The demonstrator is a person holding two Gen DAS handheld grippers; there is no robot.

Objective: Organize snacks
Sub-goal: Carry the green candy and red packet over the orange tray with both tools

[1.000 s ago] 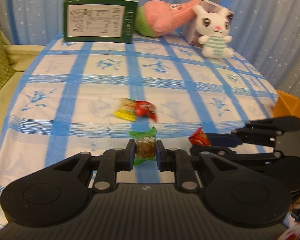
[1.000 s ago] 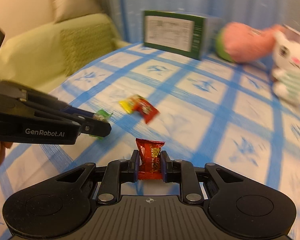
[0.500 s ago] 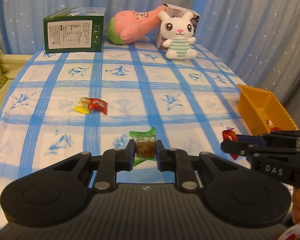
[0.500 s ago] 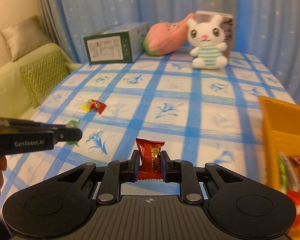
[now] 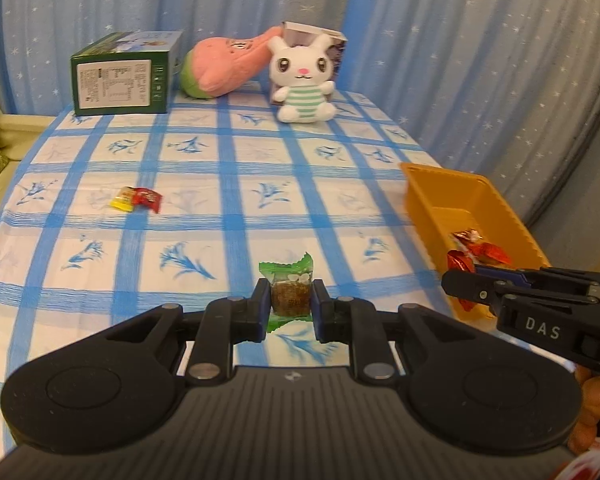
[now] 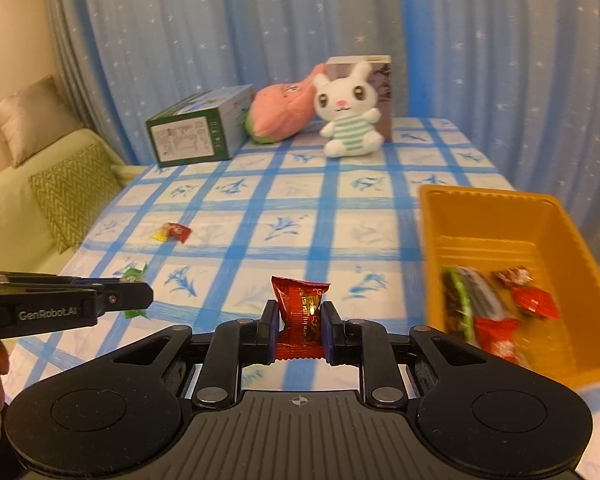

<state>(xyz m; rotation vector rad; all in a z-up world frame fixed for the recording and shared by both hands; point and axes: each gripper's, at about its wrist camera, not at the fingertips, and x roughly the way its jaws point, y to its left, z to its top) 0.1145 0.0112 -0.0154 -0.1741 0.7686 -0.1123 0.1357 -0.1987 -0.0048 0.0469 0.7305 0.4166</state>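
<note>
- Orange plastic bin (image 6: 496, 216) sits at the desk's (image 5: 228, 168) right edge, some wrapped snacks already inside, so it looks like the collection point.
- Left gripper (image 5: 291, 303) has its fingers closed tight on a green-wrapped candy (image 5: 289, 286), lifted clear of the cloth.
- Right gripper (image 6: 300, 320) pinches a red packet (image 6: 300, 304) just beside the bin, likely for dropping in.
- Two loose candies (image 5: 137, 199) lie together far left, not yet collected.

Blue starred curtains (image 6: 228, 40); green sofa (image 6: 28, 208); checked tablecloth (image 5: 236, 168).
</note>
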